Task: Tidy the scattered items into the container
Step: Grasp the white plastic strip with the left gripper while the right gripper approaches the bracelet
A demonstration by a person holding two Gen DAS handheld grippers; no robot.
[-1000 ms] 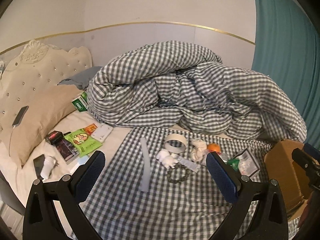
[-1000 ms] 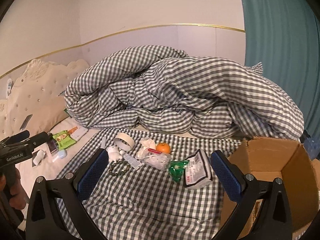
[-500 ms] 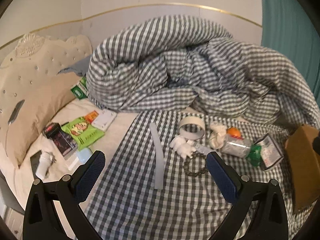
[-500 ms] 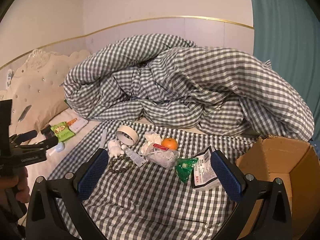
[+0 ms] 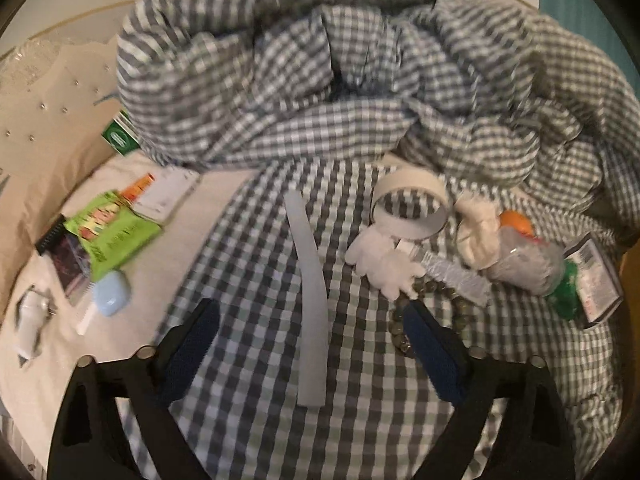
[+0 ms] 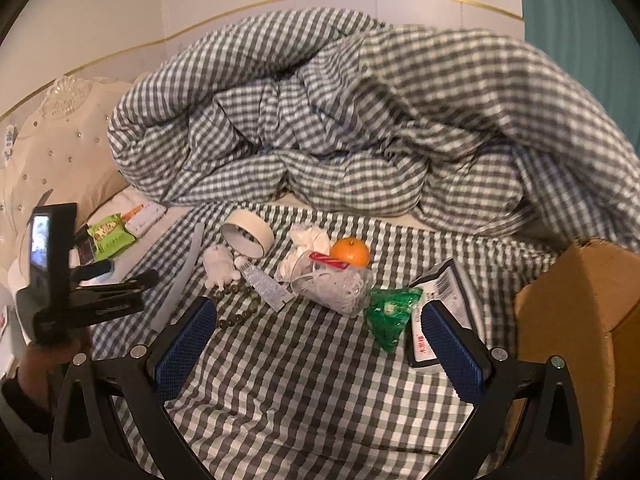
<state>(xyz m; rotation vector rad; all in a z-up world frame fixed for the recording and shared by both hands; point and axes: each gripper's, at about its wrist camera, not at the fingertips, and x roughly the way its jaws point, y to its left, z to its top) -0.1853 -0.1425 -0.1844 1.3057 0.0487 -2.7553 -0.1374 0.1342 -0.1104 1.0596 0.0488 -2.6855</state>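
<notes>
Bedroom scene: checked bedspread [image 5: 360, 420] with a bunched checked duvet [image 5: 340, 80] behind, clutter spread across the bed.

Left wrist view: left gripper [image 5: 312, 344] is spread wide and empty, low over the spread. Grey flat strip [image 5: 308, 292] runs lengthwise between the fingers, its near end about level with the pads. Bead bracelet [image 5: 404, 328] lies just beside the right-hand pad, partly hidden by it. Ahead and to the right: white plush toy [image 5: 384, 260], tape ring [image 5: 408, 208], crumpled white cloth [image 5: 480, 232], orange [image 5: 518, 220], clear bag [image 5: 528, 264]. Ahead-left, off the checked cloth: green snack packet [image 5: 112, 232], pale blue case [image 5: 112, 294]. Frame is motion-blurred.

Right wrist view: right gripper [image 6: 320, 344] is also wide open, holding nothing. Green crinkly packet [image 6: 390, 312] sits ahead between the fingers, toward the right one; a black-and-white pouch [image 6: 444, 304] is partly behind the right pad. Cardboard box [image 6: 580, 320] is to the right of the claw, open, interior not visible from here. The left tool shows at far left of the frame.

Judgement: task is at the start, approach to first picks; nothing looks boxed yet. Left's likely target is the strip: thin and flat on soft fabric, so it calls for coming down and pinching across the width without grabbing cloth. Right's nearest pick is the green packet, short carry to the box.
</notes>
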